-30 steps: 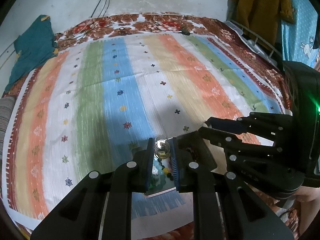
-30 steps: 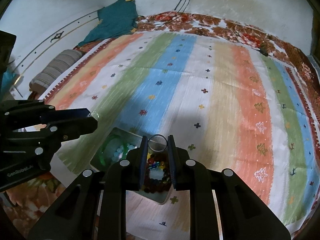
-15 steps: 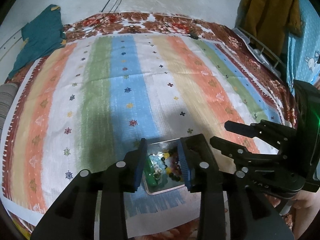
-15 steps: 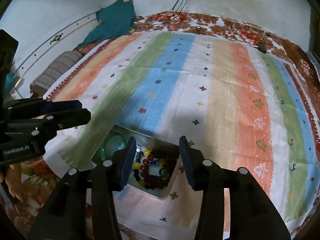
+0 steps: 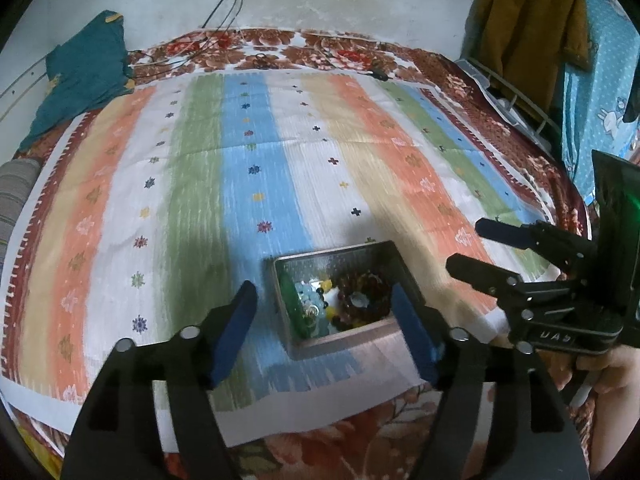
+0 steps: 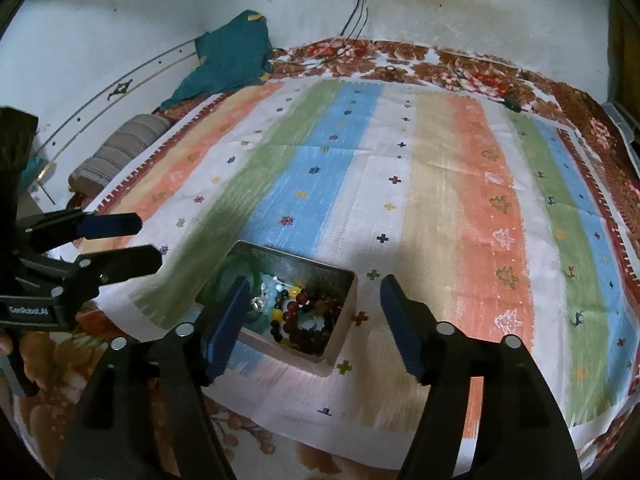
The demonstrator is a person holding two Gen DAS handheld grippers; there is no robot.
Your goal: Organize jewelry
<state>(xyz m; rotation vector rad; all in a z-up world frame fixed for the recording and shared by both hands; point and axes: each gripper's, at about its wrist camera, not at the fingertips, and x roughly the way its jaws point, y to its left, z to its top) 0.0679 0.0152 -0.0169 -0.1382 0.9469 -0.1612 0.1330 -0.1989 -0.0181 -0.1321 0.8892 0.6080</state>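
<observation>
The metal box (image 5: 400, 270) of beaded jewelry (image 5: 362, 296) sits on the striped cloth (image 5: 256, 160) near the bed's near edge, below and between your two tools. Your left tool (image 5: 324, 314) and right tool (image 6: 312, 312) both tilt downward over it, jaws opening, nothing between them. Your right hand (image 5: 610, 376) grips its handle at the bed's edge.
</observation>
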